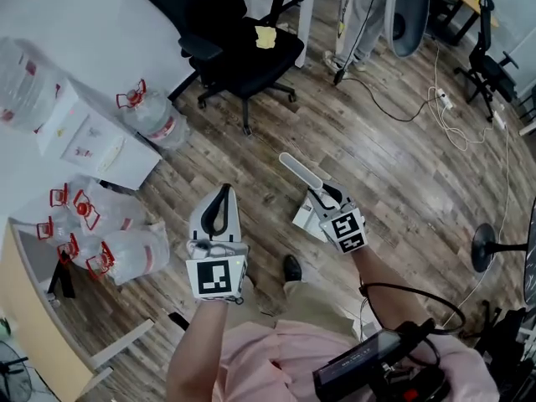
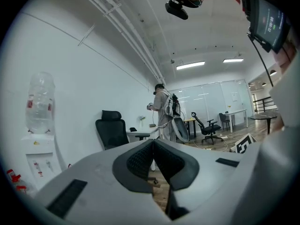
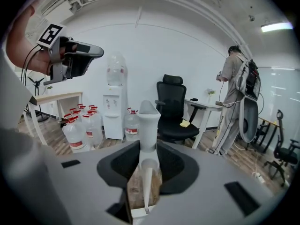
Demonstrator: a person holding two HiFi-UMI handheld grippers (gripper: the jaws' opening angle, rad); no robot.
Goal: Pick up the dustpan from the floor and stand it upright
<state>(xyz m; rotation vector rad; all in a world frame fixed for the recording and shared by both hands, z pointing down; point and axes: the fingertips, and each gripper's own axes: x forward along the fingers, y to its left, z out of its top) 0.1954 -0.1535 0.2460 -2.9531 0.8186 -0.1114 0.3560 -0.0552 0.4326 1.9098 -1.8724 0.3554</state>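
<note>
Just above the wooden floor [image 1: 402, 182], the right tool [image 1: 325, 196] is clamped on the handle of the dustpan [image 1: 300, 172], apparently carrying it so the pan hangs low for standing. The left tool [image 1: 220, 203] is closed on nothing and held aside. The capped water jugs [image 1: 126, 254] by the wall look empty.

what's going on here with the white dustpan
A person holds a pair of tongs in each hand over a wood-plank floor. The right tongs are shut on the long handle of the white plastic dustpan, which points away from the person. The left tongs are shut with nothing in them, off to the side. Whether the pan end touches the floor can't be told.
</note>
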